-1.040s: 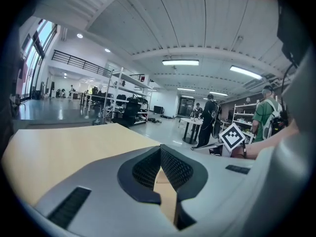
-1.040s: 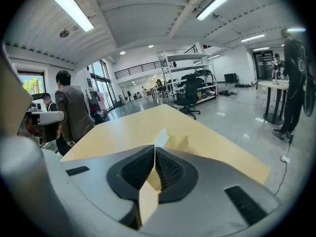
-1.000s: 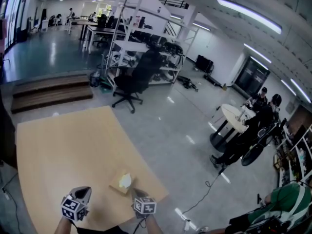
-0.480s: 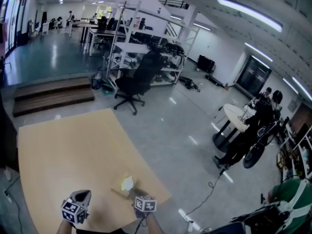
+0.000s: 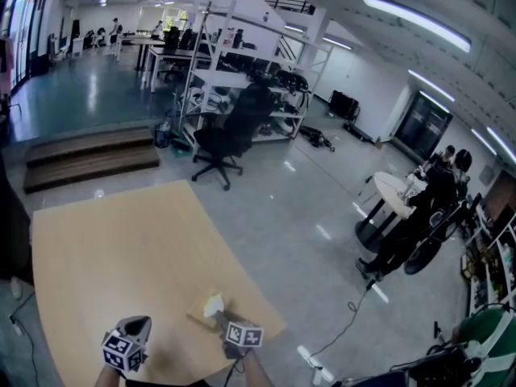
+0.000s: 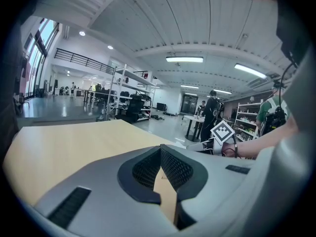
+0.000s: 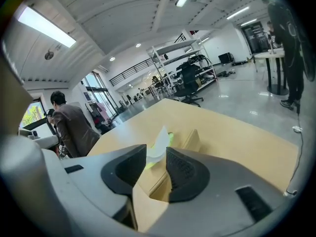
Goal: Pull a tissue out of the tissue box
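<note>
Head view: tissue box near tabletop corner, white tissue sticking up. My right tongs at box, my left tongs off to side.
Left gripper view: left tongs together, nothing inside.
Right gripper view: right tongs just been opening, now wide apart, tissue standing between, not squeezed.

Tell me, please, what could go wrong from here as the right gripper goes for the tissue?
1. The right gripper's jaws have just been opening and stand apart, the tissue between them leaning toward one jaw; closing now might catch only its edge and tear it.
2. The left gripper is shut and away from the tissue box, so a pull could lift or drag the unheld box.
3. The box sits near the table's edge and might slide off.
</note>
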